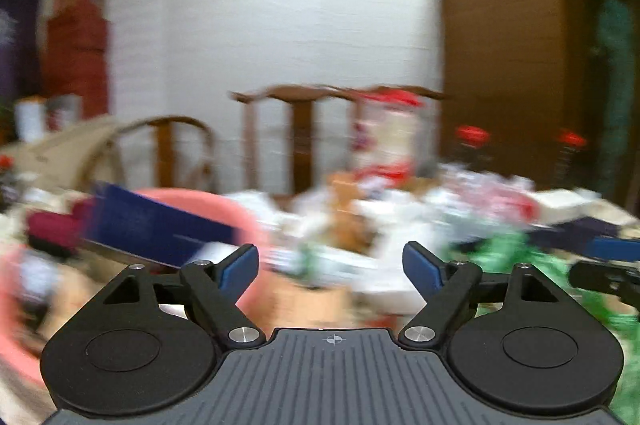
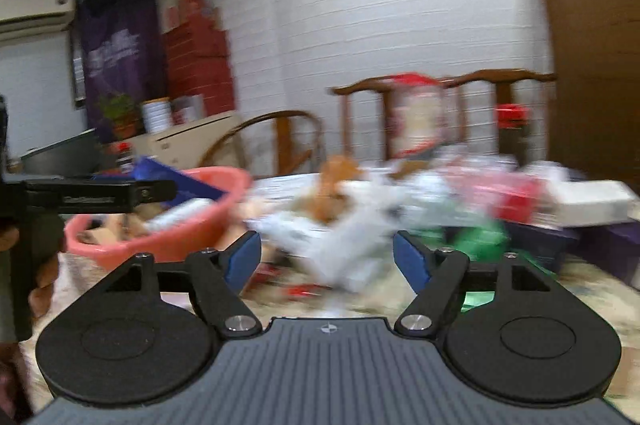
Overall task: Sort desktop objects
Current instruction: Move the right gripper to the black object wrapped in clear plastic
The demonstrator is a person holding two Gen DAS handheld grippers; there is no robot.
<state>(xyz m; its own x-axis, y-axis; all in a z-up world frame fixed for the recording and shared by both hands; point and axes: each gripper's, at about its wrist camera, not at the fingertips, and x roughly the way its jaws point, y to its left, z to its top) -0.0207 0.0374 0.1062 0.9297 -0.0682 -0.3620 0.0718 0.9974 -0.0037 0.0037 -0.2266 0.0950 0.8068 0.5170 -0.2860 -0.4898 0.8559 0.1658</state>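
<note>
**Both grippers empty over a crowded, blurred tabletop**

Left gripper (image 1: pixel 330 265): jaws spread wide, nothing between them. Right gripper (image 2: pixel 327 257): same, jaws apart and empty. Both views badly smeared.

The things to sort lie heaped across the tabletop (image 2: pixel 592 277): white crumpled packets (image 2: pixel 352 241), a green wrapper (image 2: pixel 476 239), a red box (image 2: pixel 516 201), an orange soft item (image 2: pixel 332 185). A round coral-pink plastic basin (image 2: pixel 160 225) sits left of the heap, a dark blue flat box (image 1: pixel 160 229) propped in it.

Risks, as judged:
- Blur hides item edges; a grab may catch two packets or miss.
- The two grippers are near each other; they may collide.
- The blue box leans and may tip out if the basin is nudged.
</note>
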